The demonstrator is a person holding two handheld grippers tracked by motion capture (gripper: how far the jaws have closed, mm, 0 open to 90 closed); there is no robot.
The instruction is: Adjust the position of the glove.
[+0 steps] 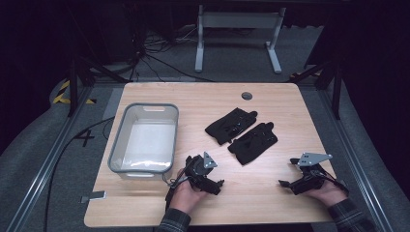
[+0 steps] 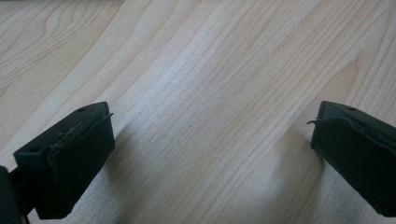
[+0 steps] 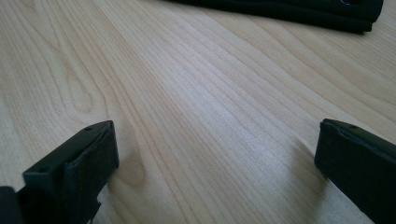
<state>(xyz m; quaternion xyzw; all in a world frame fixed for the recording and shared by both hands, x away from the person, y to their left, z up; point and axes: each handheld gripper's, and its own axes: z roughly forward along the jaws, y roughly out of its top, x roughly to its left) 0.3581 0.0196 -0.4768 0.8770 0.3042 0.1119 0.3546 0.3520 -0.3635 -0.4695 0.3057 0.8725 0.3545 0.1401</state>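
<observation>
Both tongs [image 1: 209, 180] [image 1: 290, 176] spread, empty; soft black gloves [image 1: 241, 134] on woodgrain table [image 1: 270, 101].

Looks like a lab / recording rig, not a home. Light wood worktop [image 1: 270, 193] w/ cable hole [image 1: 247, 95] sits inside a metal rail frame [image 1: 43, 169]. Grey carpet floor [image 1: 232, 72], black-yellow hazard tape [image 1: 62, 92], loose cables [image 1: 154, 53] behind, white desk legs [image 1: 237, 36] further back. Dark surroundings, lit mostly on the worktop.

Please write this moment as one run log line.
left gripper: open, empty | right gripper: open, empty | two black gloves: on table | bin: left of the gloves
</observation>
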